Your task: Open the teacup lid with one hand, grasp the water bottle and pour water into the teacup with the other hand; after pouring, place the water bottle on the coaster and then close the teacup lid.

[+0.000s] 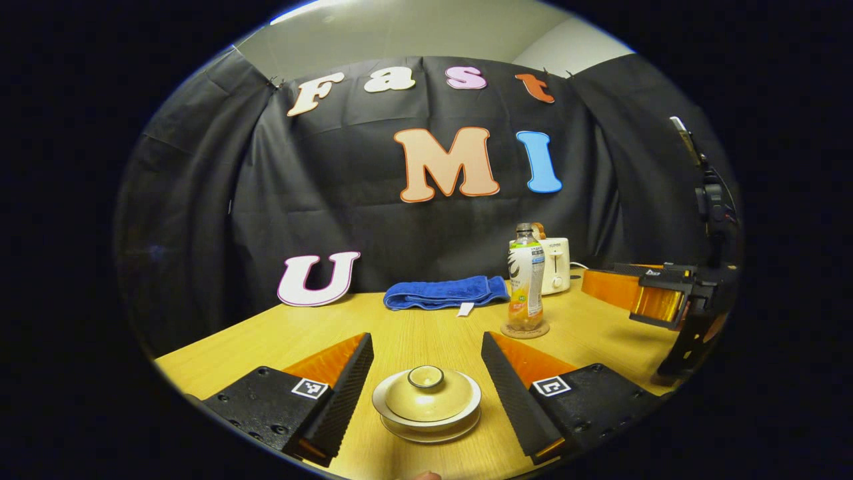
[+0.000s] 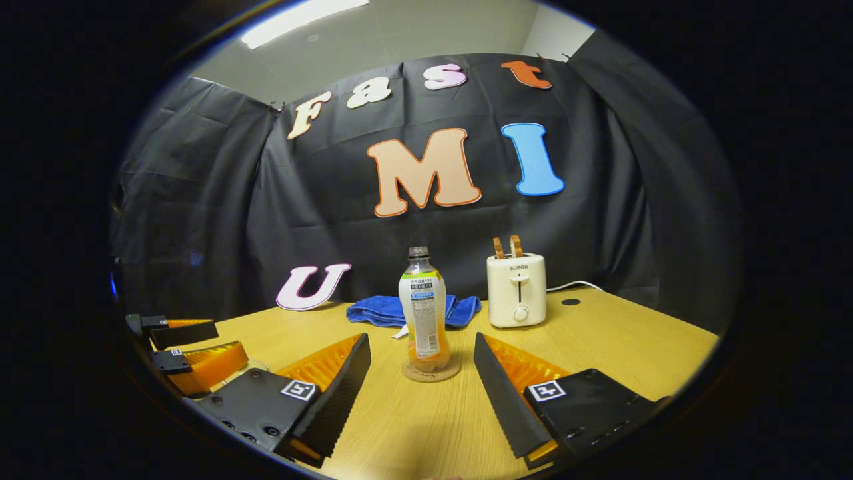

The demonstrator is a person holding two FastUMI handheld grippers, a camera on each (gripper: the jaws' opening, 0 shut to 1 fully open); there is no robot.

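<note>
Teacup [image 1: 426,408] one, lidded; water bottle [image 2: 424,313] one; towels [image 2: 413,310] perhaps one.

One teacup [image 1: 426,403], bottle [image 2: 424,313], toaster [image 2: 516,289], towel [image 2: 383,309].

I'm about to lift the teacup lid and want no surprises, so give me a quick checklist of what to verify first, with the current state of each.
1. Lid seated on the teacup: ok, closed and centred.
2. Left gripper open and astride the teacup: ok, a finger on each side, not touching.
3. Right gripper open and lined up on the water bottle: ok, bottle ahead between the fingers, not yet gripped.
4. Bottle upright on the coaster: ok.
5. Bottle cap off for pouring: cannot tell.
6. Blue towel and toaster out of the way: ok, both behind the bottle near the wall.
</note>
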